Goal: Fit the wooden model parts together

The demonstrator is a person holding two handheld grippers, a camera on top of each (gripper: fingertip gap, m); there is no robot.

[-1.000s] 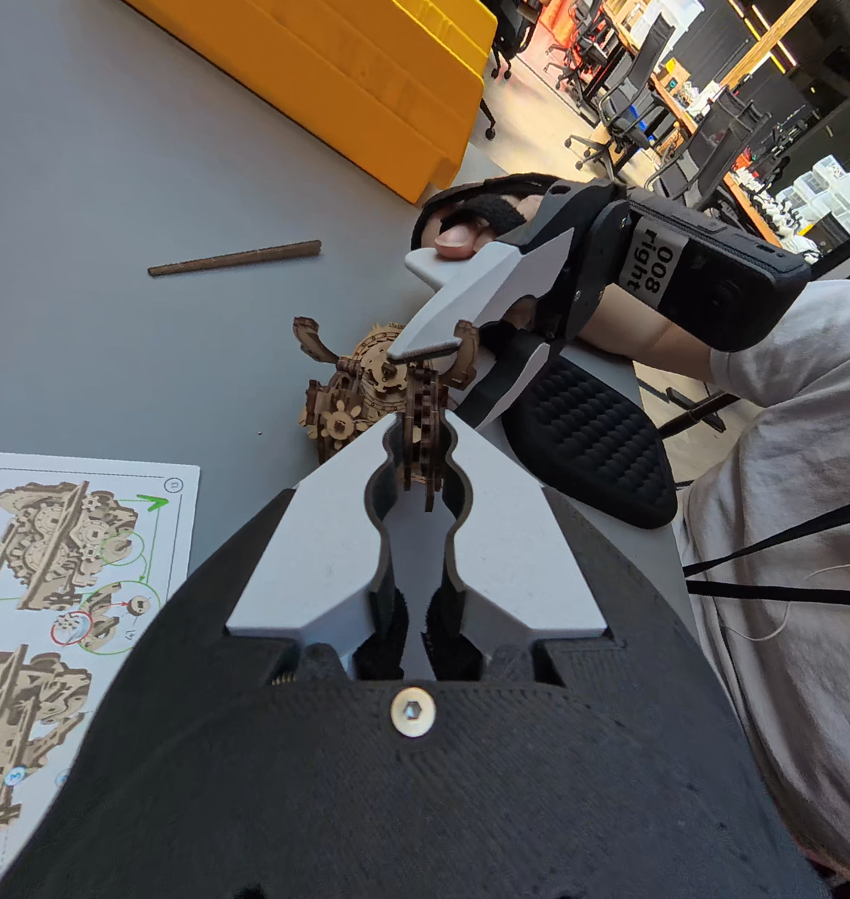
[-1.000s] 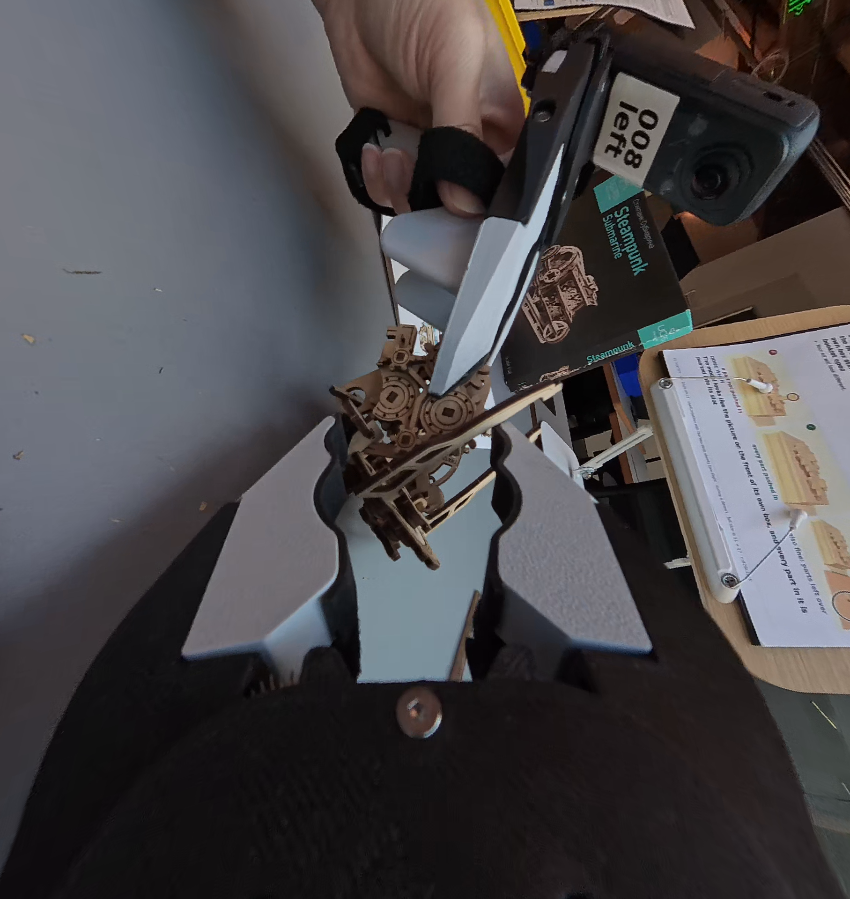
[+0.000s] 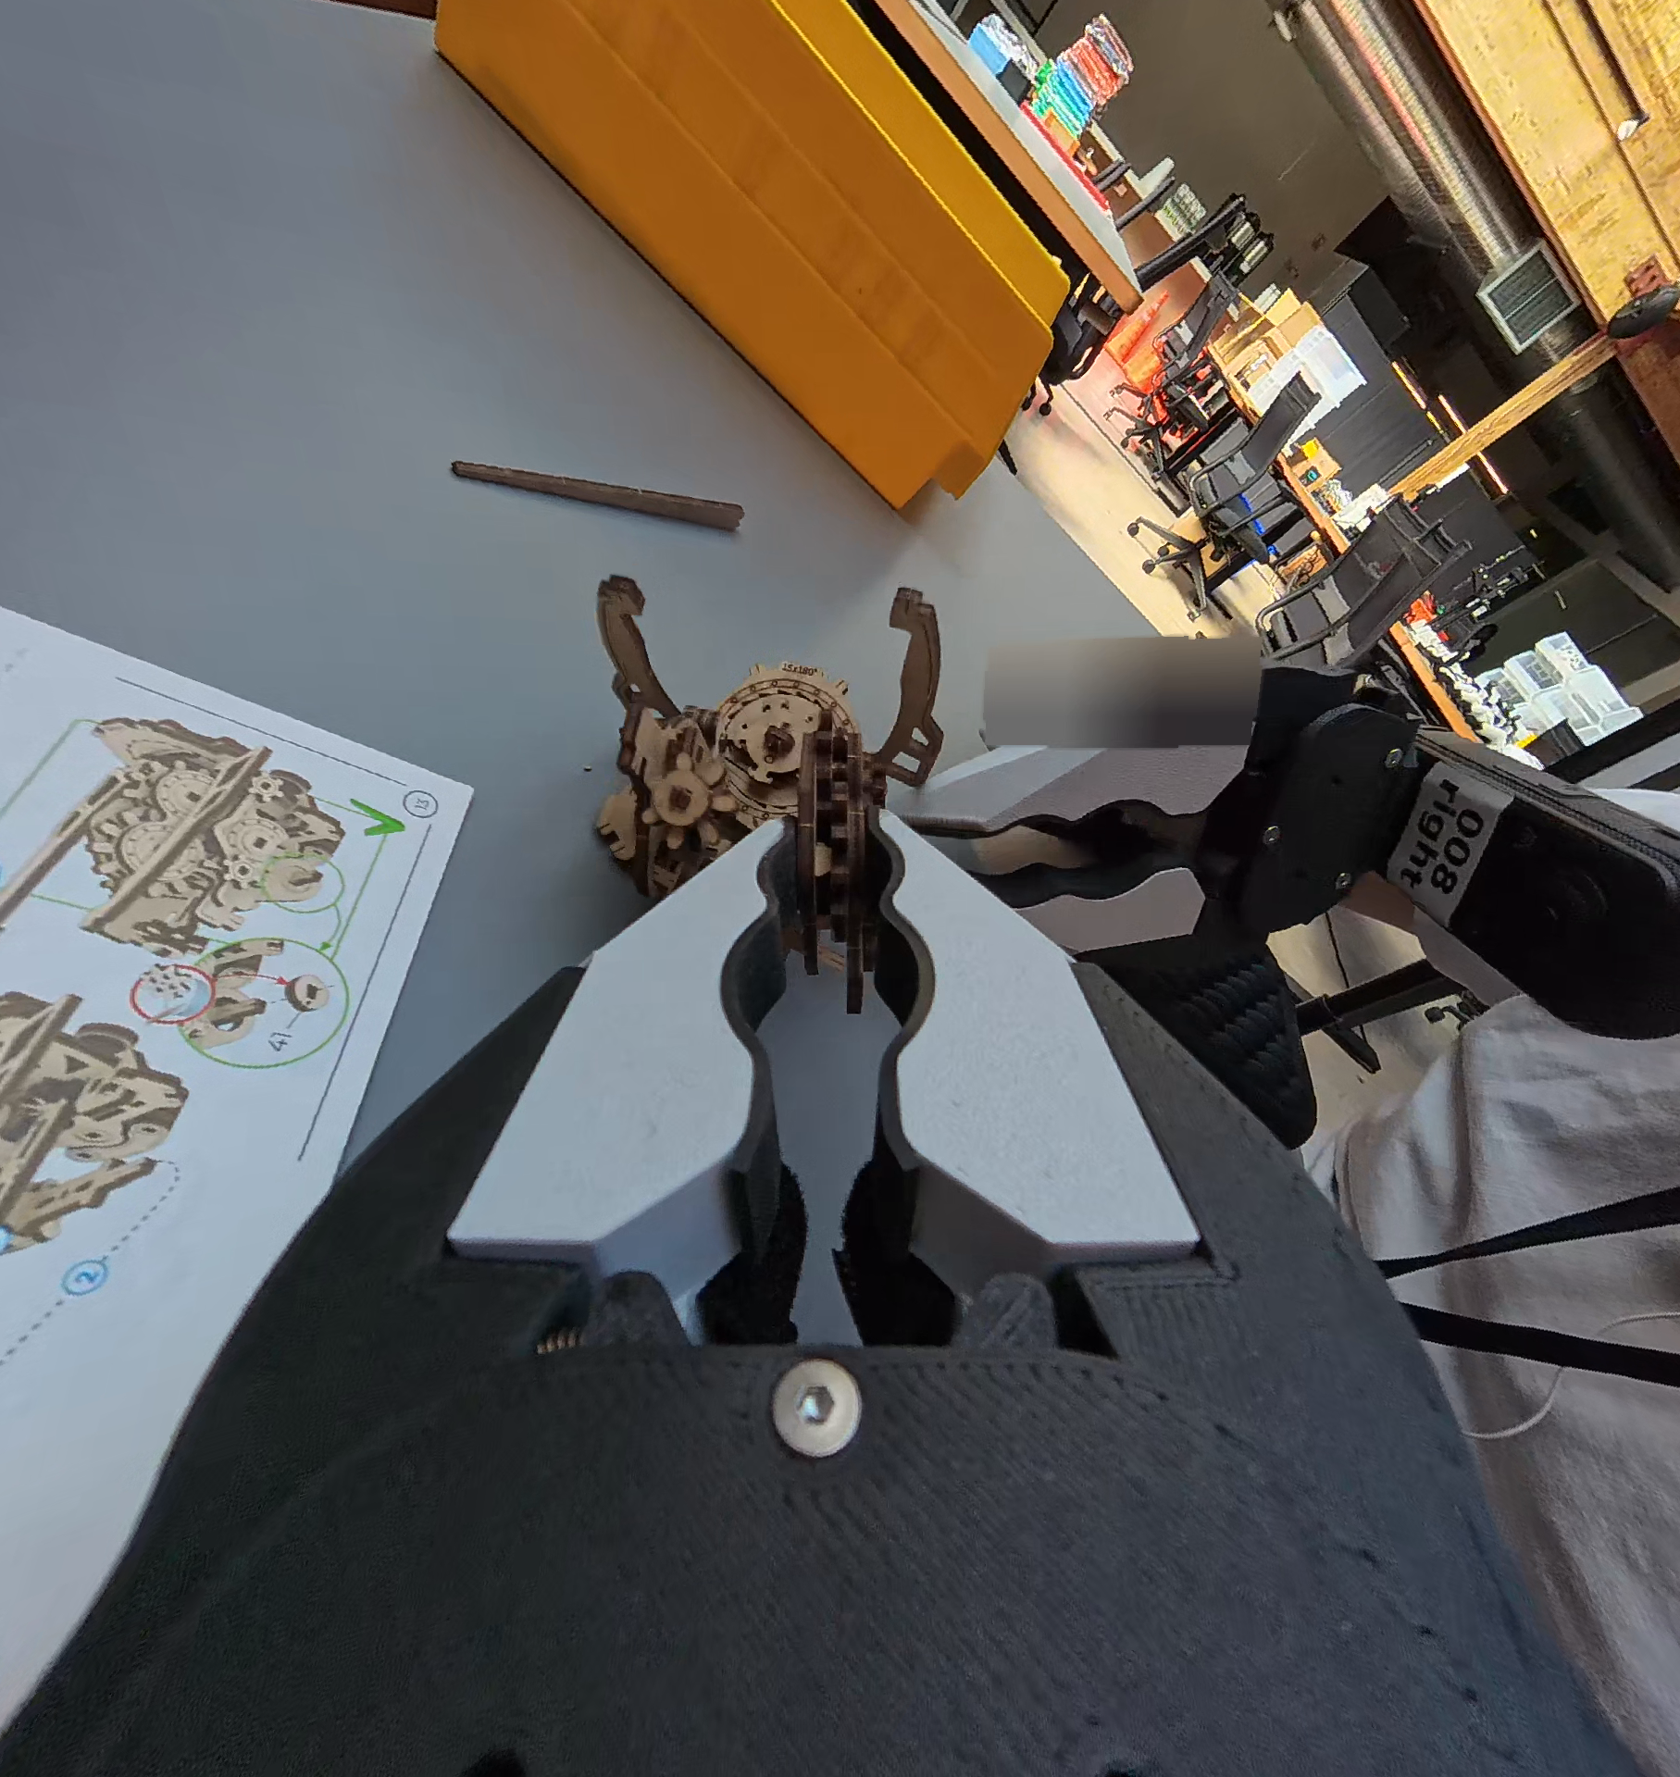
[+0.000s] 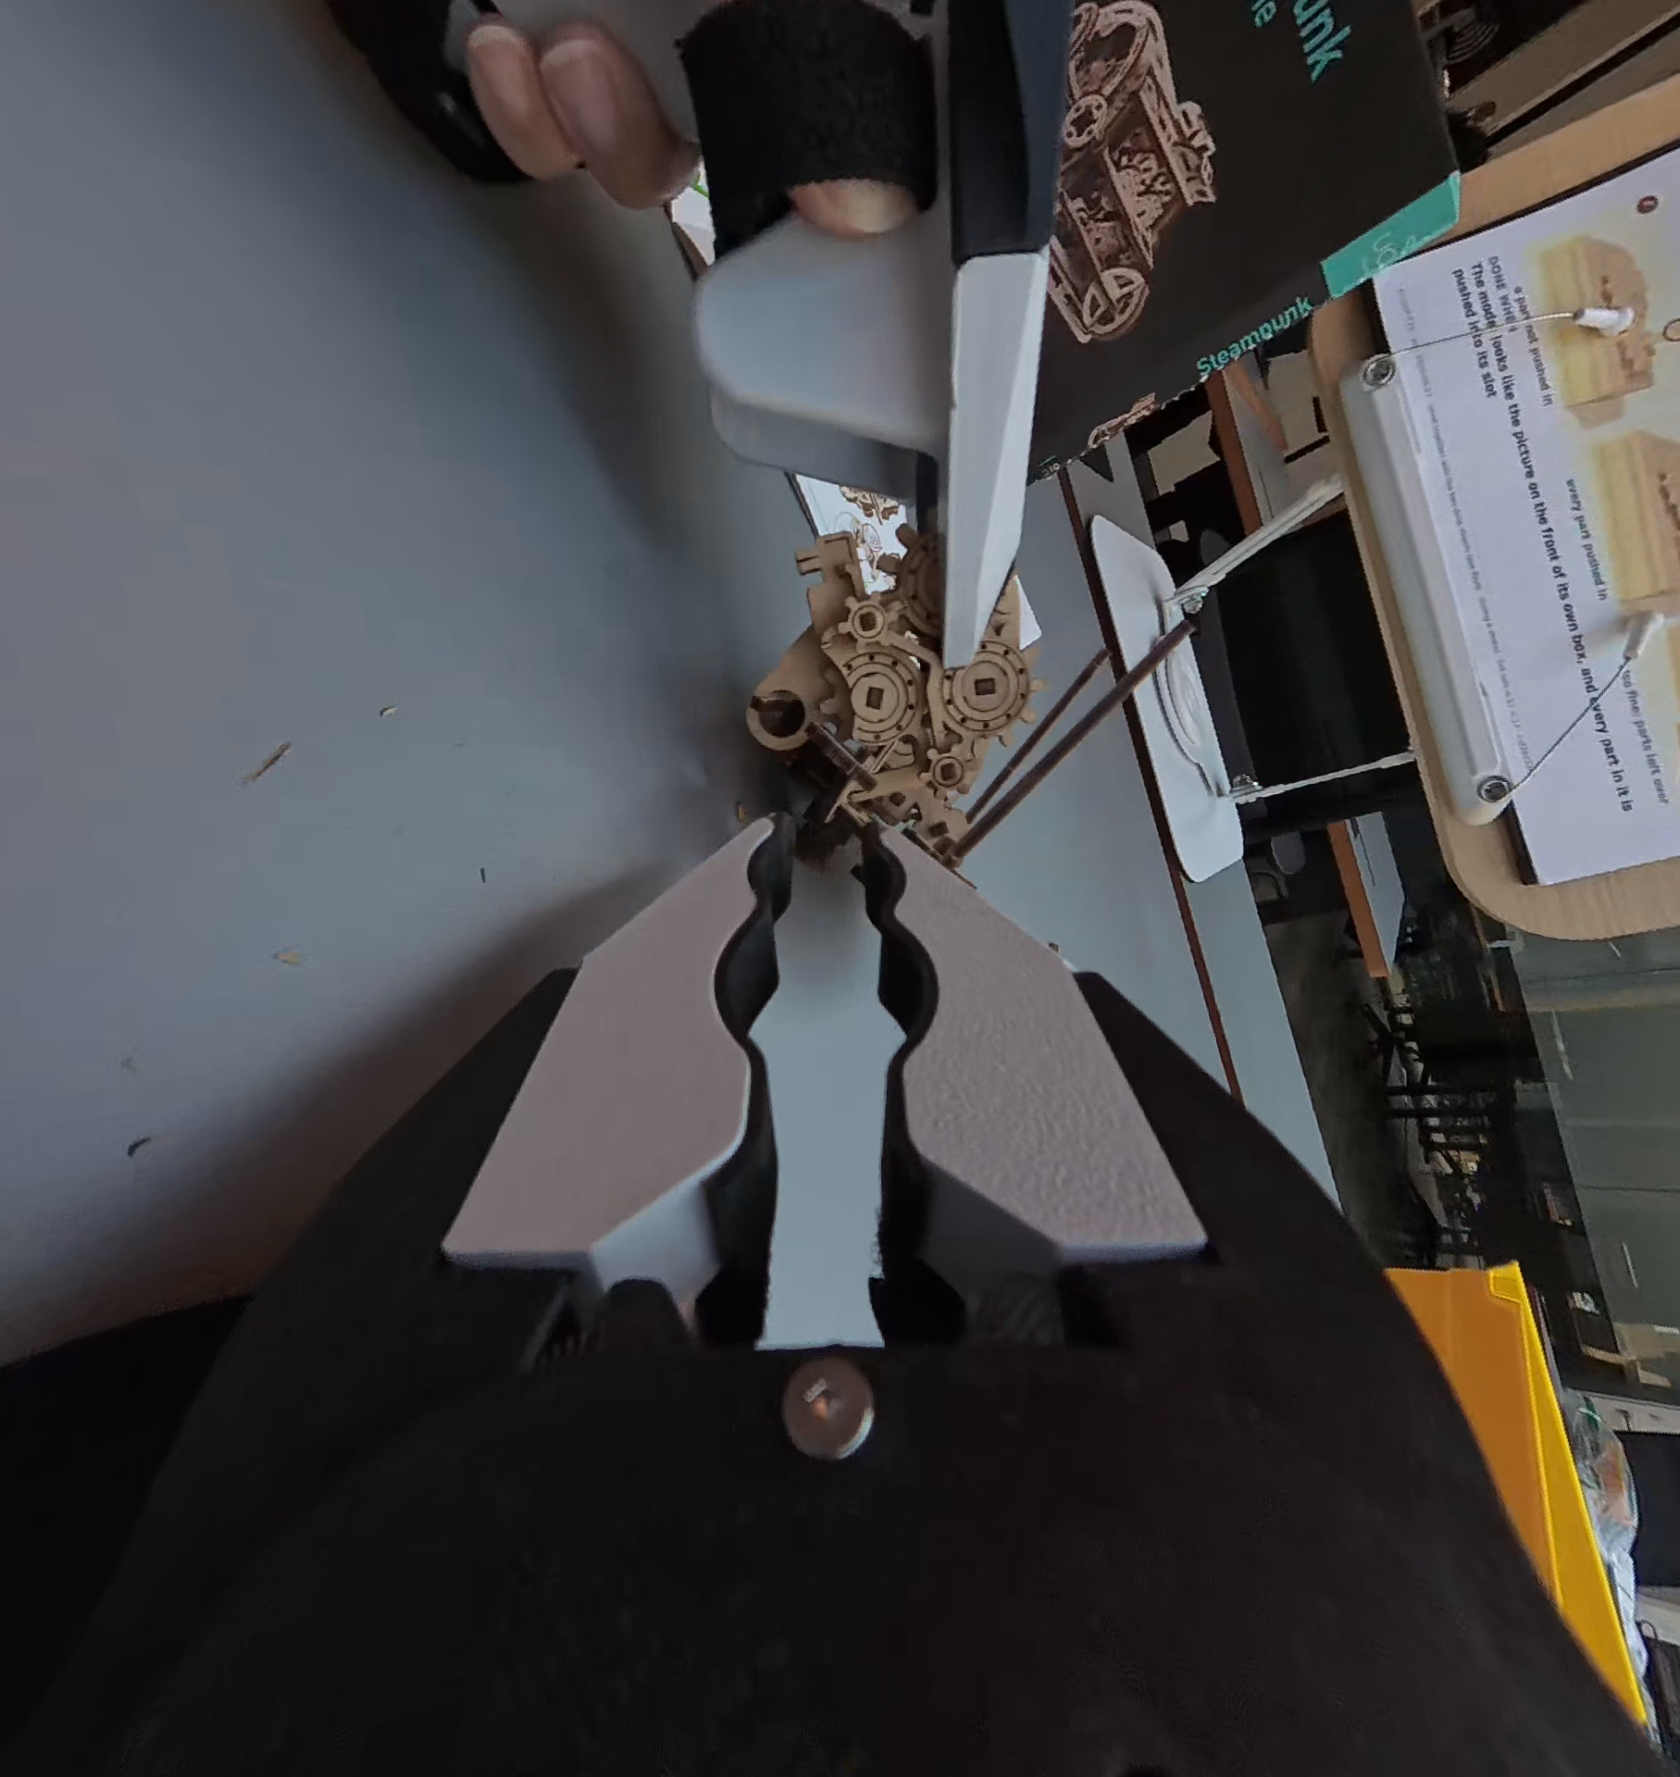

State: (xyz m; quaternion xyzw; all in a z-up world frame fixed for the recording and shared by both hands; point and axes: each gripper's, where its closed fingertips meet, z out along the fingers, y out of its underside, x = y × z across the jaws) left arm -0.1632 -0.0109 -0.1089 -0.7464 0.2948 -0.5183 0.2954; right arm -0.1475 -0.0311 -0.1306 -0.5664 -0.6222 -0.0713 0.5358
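Two tongs, one model (image 3: 749, 769) on the counter (image 3: 239, 337). Left tongs (image 3: 831, 846) are clamped on its edge-on gear stack, dead ahead. Right tongs (image 4: 821, 846) sit nearly closed at its near edge; can't tell if they're pinching anything. Loose stick (image 3: 595, 495) lies well beyond, crosswise.

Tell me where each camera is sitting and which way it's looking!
Left wrist view: sits on the left gripper, looks along its fingers, shut on the wooden model, across the grey table; shows the right gripper and a sleeve.
Right wrist view: sits on the right gripper, looks the opposite way at the model; shows the left gripper and a hand.
Both share the model, the table and both grippers.
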